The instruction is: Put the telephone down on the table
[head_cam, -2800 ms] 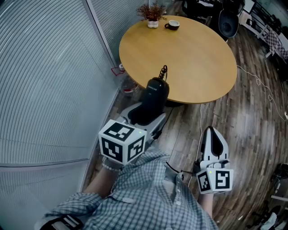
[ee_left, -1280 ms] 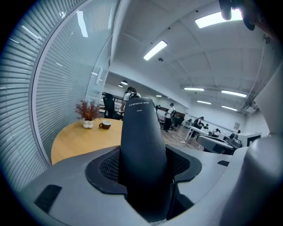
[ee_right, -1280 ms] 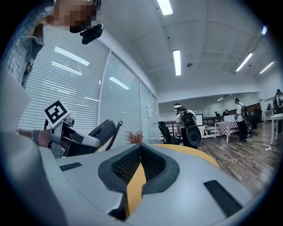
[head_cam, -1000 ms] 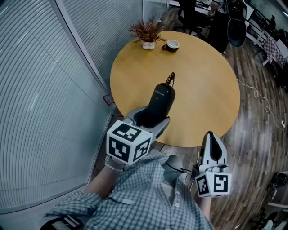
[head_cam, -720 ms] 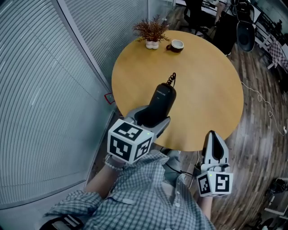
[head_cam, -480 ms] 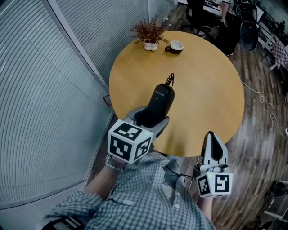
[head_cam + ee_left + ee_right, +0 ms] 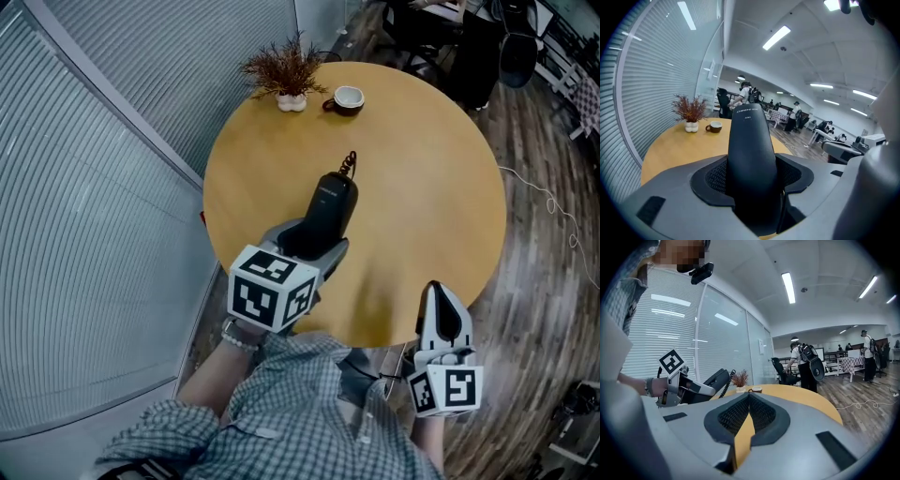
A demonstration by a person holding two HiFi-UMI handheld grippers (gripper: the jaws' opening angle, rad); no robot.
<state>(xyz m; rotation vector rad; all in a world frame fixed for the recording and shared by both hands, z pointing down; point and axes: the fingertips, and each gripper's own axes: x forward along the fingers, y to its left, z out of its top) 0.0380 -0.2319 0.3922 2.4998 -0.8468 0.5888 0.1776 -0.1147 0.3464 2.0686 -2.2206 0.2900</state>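
A black telephone handset point(image 7: 328, 204) is clamped between the jaws of my left gripper point(image 7: 314, 239), which is shut on it. It hangs tilted above the round wooden table point(image 7: 422, 159), and a coiled cord point(image 7: 349, 161) leaves its far end. In the left gripper view the handset point(image 7: 749, 150) stands up between the pads and fills the gap. From the right gripper view the handset point(image 7: 715, 377) is seen raised clear of the tabletop point(image 7: 806, 401). My right gripper point(image 7: 434, 292) is at the table's near edge, shut with nothing in it point(image 7: 749, 398).
A small dried plant in a white pot point(image 7: 279, 73) and a cup on a saucer point(image 7: 348, 97) stand at the table's far side. A ribbed glass wall point(image 7: 103, 187) runs along the left. Office chairs point(image 7: 487, 47) and people point(image 7: 804, 362) are beyond the table.
My left gripper has carried the handset from the table's near edge to above the tabletop. The table has come closer beneath both grippers. The right gripper stays shut.
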